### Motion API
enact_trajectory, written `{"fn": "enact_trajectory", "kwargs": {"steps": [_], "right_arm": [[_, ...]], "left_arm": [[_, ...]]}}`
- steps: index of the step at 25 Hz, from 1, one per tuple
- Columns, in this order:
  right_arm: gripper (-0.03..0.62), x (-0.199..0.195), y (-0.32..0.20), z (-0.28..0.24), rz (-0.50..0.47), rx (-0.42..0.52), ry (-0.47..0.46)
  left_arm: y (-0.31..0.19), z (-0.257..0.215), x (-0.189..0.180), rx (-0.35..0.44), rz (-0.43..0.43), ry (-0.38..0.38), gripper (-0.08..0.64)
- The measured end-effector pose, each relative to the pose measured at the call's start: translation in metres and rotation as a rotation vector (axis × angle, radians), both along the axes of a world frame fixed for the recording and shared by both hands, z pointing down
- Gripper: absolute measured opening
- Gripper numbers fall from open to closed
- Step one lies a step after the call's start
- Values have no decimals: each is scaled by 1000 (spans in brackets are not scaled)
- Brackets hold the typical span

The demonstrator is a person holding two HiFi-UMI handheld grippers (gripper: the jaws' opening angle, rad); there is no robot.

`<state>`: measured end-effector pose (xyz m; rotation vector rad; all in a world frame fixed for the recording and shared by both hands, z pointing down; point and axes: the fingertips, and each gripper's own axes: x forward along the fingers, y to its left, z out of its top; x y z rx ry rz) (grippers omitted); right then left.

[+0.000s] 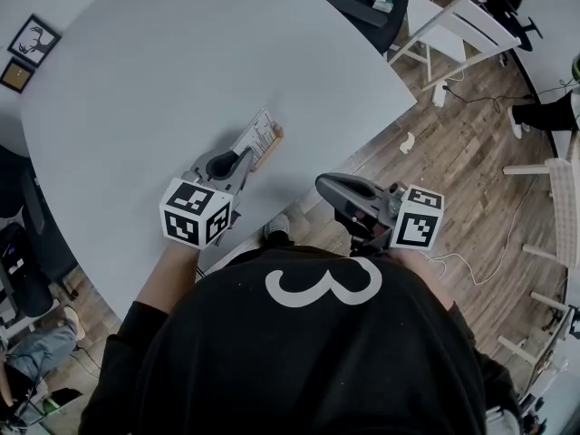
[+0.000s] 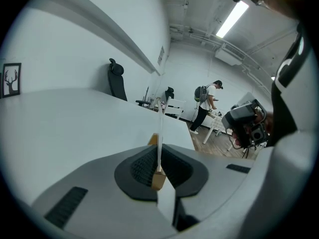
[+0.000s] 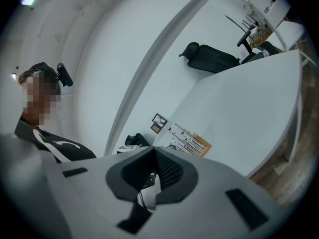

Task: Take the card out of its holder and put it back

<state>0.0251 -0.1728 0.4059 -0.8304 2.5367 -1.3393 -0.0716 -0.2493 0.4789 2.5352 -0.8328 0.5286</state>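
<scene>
Big white table (image 1: 136,80) is spreading wide, with bare room all round the card and its curved near edge running just under the action. Wooden floor (image 1: 453,152) is showing beyond that edge. Right gripper (image 1: 321,185) is hanging off the table over the floor, jaws pressed together on nothing. Left gripper (image 1: 244,160) is lying low on the tabletop, jaws pinching the card (image 1: 257,134) by its near edge. Card is sitting upright in its holder (image 1: 269,149), near the table's edge.
</scene>
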Motion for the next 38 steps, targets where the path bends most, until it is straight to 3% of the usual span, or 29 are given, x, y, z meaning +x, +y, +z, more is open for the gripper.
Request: {"fn": "enact_trajectory", "kwargs": {"steps": [4,7,13,16,18,21,28,38], "right_arm": [[9,-1,-1,-1,-9,5,-1],[9,-2,4,-2,-15,14,0],[9,-2,3,-8,-37,39,-4],[9,-4,31,-20,-60,67,-7],[9,-3,59,-31,-82,95,-1],[9,-1,83,-47,-110,133,-25],[9,1,153,-68,-162,200,-28],[9,22,279,-84,-227,279,-47]], "left_arm": [[-2,3,1,-53,-13,35,29],[0,0,-6,-66,-51,72,101],[-1,-6,-36,-105,-182,108,112],[33,-20,-48,-145,-267,183,112],[67,-37,-44,-171,-280,266,112],[103,-67,-29,-183,-251,385,109],[204,-139,5,-102,-131,547,34],[346,-165,53,-37,-32,561,14]]}}
